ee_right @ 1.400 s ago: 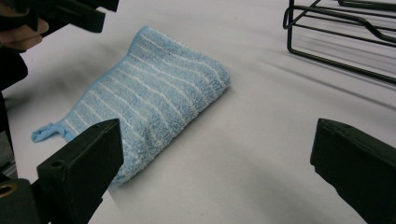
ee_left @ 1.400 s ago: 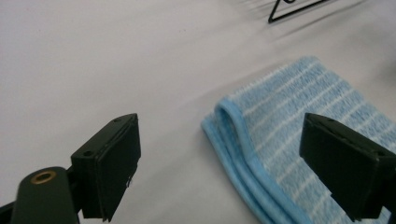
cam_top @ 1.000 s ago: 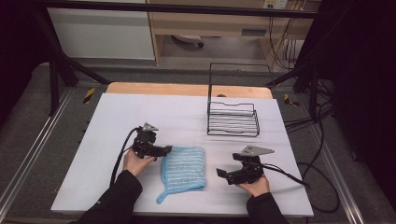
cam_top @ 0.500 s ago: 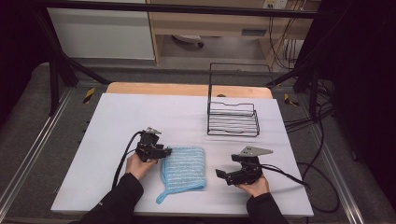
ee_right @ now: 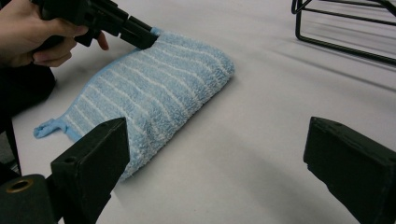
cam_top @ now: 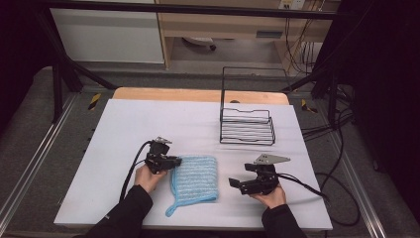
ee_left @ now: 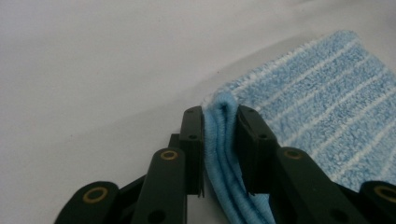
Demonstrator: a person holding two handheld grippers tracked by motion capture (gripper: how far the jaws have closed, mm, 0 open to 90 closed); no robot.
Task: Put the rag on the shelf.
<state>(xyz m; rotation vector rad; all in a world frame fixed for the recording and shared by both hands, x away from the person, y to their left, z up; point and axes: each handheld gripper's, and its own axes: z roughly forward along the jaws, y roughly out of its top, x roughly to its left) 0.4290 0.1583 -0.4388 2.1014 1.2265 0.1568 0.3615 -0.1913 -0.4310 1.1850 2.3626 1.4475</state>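
A light blue striped cloth point(cam_top: 195, 178) lies folded on the white table, a small loop trailing at its near left corner. My left gripper point(cam_top: 176, 160) is at its far left corner. Its jaws have just been closing and now pinch the cloth's point(ee_left: 317, 107) folded edge between the left gripper's point(ee_left: 219, 116) pads. My right gripper point(cam_top: 236, 186) rests to the right of the cloth, pointing at it. In the right gripper view, the right gripper point(ee_right: 217, 135) stands wide open, its jaws having just closed a little with nothing between them, facing the cloth point(ee_right: 159, 79) and the left gripper point(ee_right: 144, 39).
A black wire basket point(cam_top: 247, 126) stands on the table behind and to the right of the cloth, its bars point(ee_right: 345, 28) showing at the top right of the right gripper view. Cables trail from both grippers. Bare white table point(cam_top: 124, 124) spreads to the left.
My left gripper has shifted slightly toward the cloth's far left corner and closed on it. The right gripper has stayed where it was.
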